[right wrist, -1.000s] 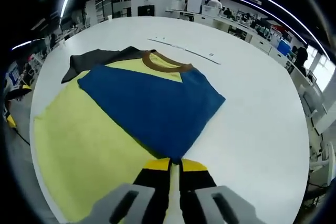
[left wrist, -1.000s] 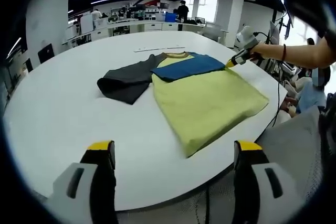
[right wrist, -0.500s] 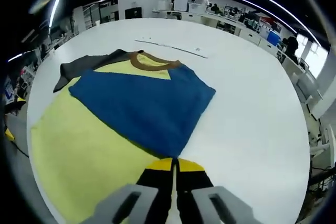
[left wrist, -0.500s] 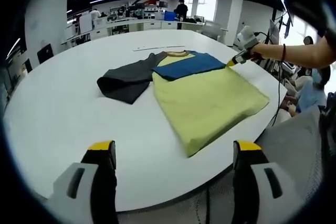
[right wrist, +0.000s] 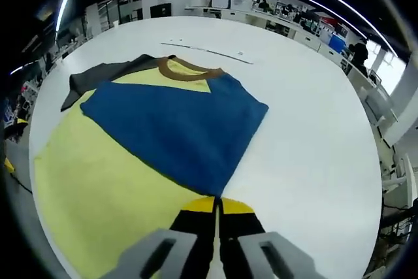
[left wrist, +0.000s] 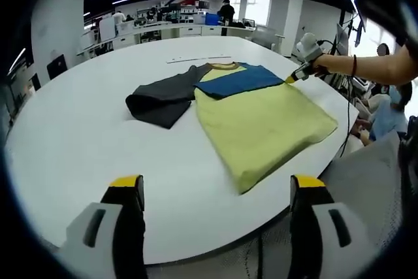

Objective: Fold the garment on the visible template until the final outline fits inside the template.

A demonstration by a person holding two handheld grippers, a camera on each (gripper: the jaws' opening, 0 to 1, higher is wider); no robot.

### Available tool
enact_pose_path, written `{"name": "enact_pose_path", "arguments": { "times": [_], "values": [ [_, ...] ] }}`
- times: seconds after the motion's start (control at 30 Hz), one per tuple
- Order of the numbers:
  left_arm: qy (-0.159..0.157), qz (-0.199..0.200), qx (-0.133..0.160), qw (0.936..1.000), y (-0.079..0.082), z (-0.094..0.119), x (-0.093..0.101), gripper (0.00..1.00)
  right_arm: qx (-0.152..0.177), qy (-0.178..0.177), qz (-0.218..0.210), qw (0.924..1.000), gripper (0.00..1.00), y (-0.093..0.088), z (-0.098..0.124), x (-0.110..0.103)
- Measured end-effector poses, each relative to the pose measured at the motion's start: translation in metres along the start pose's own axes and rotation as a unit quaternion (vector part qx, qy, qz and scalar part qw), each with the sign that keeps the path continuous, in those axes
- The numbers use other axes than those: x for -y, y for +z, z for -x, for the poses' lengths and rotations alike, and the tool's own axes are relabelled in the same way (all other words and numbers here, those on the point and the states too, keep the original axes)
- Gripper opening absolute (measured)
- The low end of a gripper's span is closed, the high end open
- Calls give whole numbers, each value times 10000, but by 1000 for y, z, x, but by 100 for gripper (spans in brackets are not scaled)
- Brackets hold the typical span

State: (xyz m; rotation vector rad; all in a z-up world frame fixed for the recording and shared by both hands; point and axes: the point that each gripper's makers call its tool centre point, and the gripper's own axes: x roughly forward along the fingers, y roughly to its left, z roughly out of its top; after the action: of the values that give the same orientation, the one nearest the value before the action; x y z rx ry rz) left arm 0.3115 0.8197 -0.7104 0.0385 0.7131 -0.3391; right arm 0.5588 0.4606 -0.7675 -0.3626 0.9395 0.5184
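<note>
A: Left gripper view, item one?

B: My left gripper (left wrist: 215, 191), jaws spread wide at the bottom of the frame, holding nothing, hovering off the near edge of the white table (left wrist: 72, 135). Item two: the garment (left wrist: 251, 112), a yellow shirt, centre to right of frame, its blue sleeve (left wrist: 238, 80) folded across the chest, its grey sleeve (left wrist: 160, 99) spread flat to the left. Item three: my right gripper (left wrist: 290, 78) at upper right, at the tip of the blue sleeve.

A: Right gripper view?

B: Right gripper (right wrist: 215, 204), jaws pressed together at bottom centre, pinching the blue sleeve's (right wrist: 173, 125) point where it meets the yellow body (right wrist: 98, 187). Brown collar (right wrist: 186, 70) toward the upper middle; grey sleeve (right wrist: 98, 76) at upper left. A thin marked strip (right wrist: 206, 49) lies on the table beyond the collar; whether that's the template I can't tell.

A: Handling advice?

B: My judgement: lay the blue sleeve flat and unwrinkled before releasing, edge square to the shirt's side. Then fold the grey sleeve likewise, without dragging the body.
</note>
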Motion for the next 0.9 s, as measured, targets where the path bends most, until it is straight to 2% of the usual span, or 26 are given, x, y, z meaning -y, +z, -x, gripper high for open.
{"name": "enact_pose_path", "arguments": {
  "times": [0.23, 0.47, 0.67, 0.8, 0.83, 0.87, 0.9],
  "values": [
    [121, -13, 36, 9999, 5, -2, -10, 90, -19, 11, -38, 10000, 0, -4, 2, 8],
    [310, -6, 136, 9994, 18, -8, -28, 88, 37, 38, -188, 9998, 0, -7, 3, 14],
    [386, -8, 189, 9991, 26, -12, -37, 87, 14, 10, -265, 9996, 0, -10, 4, 20],
    [425, -22, 195, 9989, 31, -16, -41, 86, 82, 111, -337, 9993, 0, -9, 6, 19],
    [439, -39, 200, 9988, 33, -17, -43, 86, 141, 105, -509, 9985, 0, -7, 6, 18],
    [442, -45, 203, 9988, 34, -17, -43, 86, 281, 176, -901, 9954, 0, -3, 8, 15],
    [447, -53, 206, 9988, 35, -18, -45, 86, 398, 221, -1010, 9938, 3, 1, 9, 15]
  ]
}}
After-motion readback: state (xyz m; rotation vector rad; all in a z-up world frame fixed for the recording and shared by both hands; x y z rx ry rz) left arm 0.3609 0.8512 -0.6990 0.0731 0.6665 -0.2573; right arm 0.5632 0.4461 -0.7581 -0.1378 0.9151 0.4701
